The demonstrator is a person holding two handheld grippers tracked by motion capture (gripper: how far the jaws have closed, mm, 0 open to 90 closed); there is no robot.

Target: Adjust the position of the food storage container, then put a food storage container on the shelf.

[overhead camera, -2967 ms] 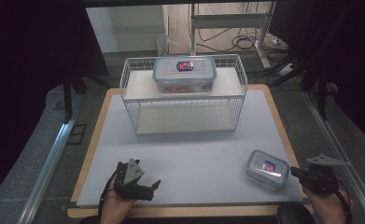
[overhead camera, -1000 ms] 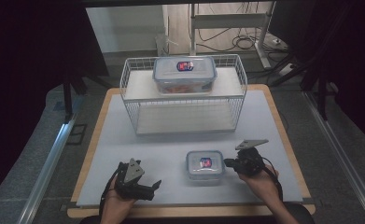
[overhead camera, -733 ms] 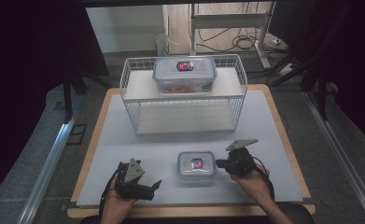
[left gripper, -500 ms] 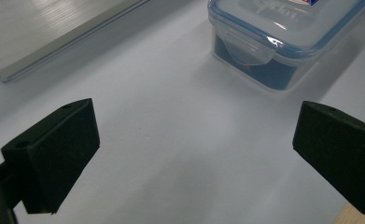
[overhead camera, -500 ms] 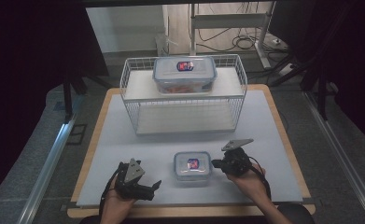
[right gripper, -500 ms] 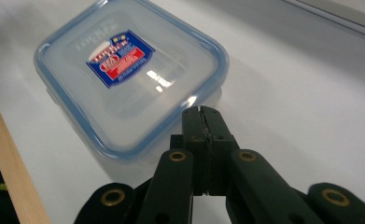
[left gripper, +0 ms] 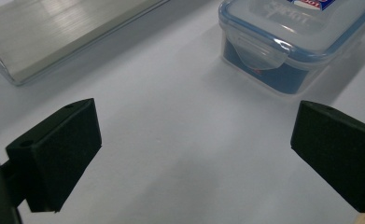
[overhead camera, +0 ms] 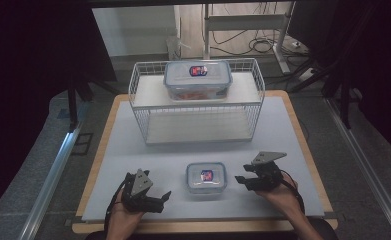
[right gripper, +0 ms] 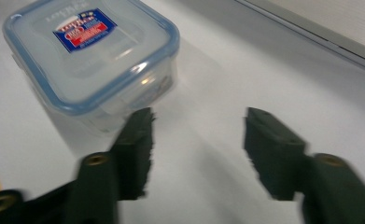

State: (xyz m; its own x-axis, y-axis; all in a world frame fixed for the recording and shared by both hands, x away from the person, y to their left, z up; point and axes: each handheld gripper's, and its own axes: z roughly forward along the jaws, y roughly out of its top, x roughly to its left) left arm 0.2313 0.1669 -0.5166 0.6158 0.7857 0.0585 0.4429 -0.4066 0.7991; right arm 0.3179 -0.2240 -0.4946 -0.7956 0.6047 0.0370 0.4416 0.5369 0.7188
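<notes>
— Where is the small container [overhead camera: 206,177] sitting?

— It is resting on the white table mat [overhead camera: 133,150], between both tools and in front of the wire rack [overhead camera: 148,107].

— What is the right gripper [overhead camera: 241,181] doing?

— Its jaws have just been opening; they are standing apart just beside the box, apparently clear of it, though the view is blurred.

— And the left gripper [overhead camera: 164,197]?

— Its jaws are gaping wide over bare mat.
</notes>
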